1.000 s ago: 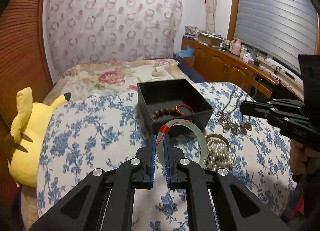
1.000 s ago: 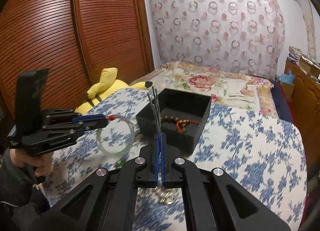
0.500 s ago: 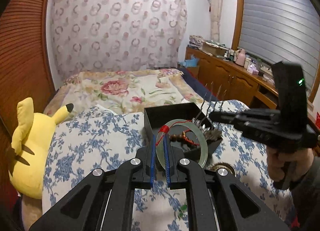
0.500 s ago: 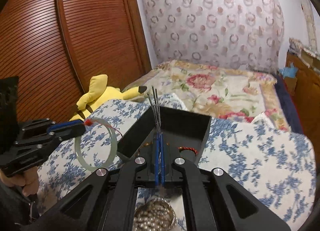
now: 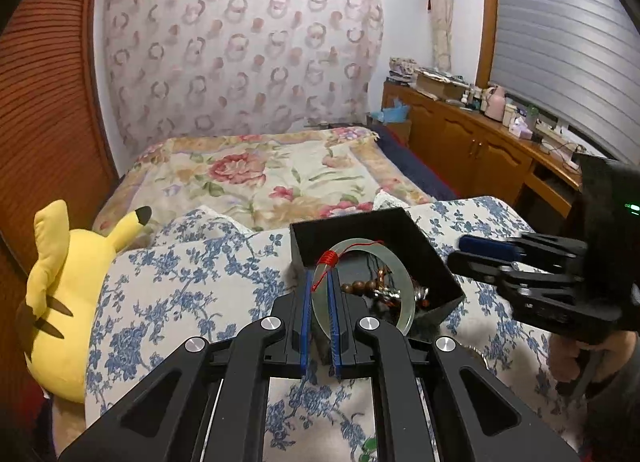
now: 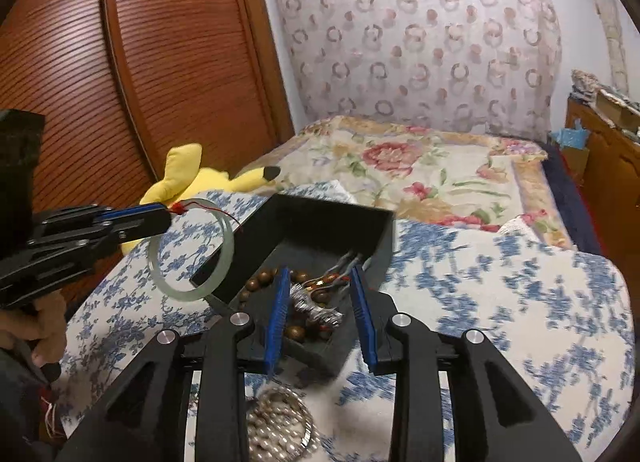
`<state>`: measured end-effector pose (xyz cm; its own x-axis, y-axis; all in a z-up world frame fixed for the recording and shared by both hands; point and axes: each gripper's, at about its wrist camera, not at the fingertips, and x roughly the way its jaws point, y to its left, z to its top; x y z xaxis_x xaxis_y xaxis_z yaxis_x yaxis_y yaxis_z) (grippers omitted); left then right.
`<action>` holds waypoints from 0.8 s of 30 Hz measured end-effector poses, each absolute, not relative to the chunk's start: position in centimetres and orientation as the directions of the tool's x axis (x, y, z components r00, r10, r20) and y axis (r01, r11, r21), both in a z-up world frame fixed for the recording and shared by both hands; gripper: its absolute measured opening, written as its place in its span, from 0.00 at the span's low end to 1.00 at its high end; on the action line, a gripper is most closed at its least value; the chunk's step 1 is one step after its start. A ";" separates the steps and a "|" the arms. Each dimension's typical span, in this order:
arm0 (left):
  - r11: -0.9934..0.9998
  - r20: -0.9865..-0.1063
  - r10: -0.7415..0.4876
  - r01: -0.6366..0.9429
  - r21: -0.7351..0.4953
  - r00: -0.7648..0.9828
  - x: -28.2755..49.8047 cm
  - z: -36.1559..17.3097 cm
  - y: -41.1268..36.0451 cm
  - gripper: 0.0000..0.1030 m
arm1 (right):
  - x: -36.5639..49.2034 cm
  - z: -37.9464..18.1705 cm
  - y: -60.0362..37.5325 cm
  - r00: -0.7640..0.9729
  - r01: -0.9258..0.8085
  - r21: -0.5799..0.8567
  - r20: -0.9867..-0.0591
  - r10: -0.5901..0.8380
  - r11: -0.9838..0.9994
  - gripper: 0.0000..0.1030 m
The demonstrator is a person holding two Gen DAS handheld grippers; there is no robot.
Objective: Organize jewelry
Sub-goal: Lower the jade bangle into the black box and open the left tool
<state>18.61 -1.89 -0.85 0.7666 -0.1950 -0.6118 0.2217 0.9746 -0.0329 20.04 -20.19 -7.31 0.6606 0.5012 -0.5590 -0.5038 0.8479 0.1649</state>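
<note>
The jade bangle [image 5: 362, 286], pale green with a red thread knot at its top, is pinched by its rim between the blue pads of the left hand-held gripper [image 5: 319, 304], which is closed down to the thickness of the ring. The bangle hangs in the air at the near-left corner of the black box [image 5: 434, 262]. In the right wrist view it stands at about 9 o'clock from the box, just outside or over its left wall; which one I cannot tell.

Inside the box lie a brown bead bracelet [image 6: 260, 284] and a silver chain necklace [image 6: 316, 310]. The right hand-held gripper [image 6: 322, 312] is over them with its jaws wide apart and nothing between them, so I judge the necklace is already delivered and the bangle is the step in hand.

The next move calls for carrying the bangle toward 12 o'clock over the box floor, lowering it, and then opening. It is hard and could knock on the wall or roll.

A pearl bracelet [image 6: 280, 428] waits on the blue flowered bedcover [image 6: 520, 302] at 6 o'clock from the box, half hidden behind the gripper body. The box floor is partly covered by the fingers, and the right view is blurred at 3 o'clock. A yellow plush toy [image 5: 60, 302] lies at 9 o'clock.
</note>
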 end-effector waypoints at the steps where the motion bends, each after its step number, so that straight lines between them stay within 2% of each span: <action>1: 0.975 -0.613 -0.193 0.222 -0.030 0.766 18.8 -0.8 -2.2 0.07 | 19.7 -7.1 -20.6 0.667 -0.502 0.165 -0.552 0.501 0.849 0.34; 6: 0.975 -0.627 -0.179 0.221 -0.012 0.758 20.6 -1.0 -4.0 0.07 | 17.5 -7.0 -23.3 0.709 -0.473 0.153 -0.519 0.478 0.868 0.34; 17: 0.981 -0.669 -0.141 0.195 0.007 0.730 23.4 -2.7 -5.8 0.09 | 16.9 -8.5 -25.0 0.700 -0.446 0.140 -0.560 0.442 0.884 0.34; 21: 0.981 -0.661 -0.147 0.196 -0.001 0.736 22.6 -2.2 -5.8 0.30 | 16.7 -7.6 -25.0 0.706 -0.443 0.120 -0.564 0.428 0.889 0.34; 24: 0.977 -0.648 -0.159 0.213 0.006 0.745 21.0 -1.5 -5.6 0.38 | 16.4 -6.8 -25.0 0.709 -0.441 0.137 -0.552 0.438 0.887 0.34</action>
<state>21.00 -5.57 -1.47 0.7453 -0.1587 -0.6476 0.2128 0.9771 0.0055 16.43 -24.99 -6.77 0.7091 0.4382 -0.5525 -0.4410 0.8869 0.1374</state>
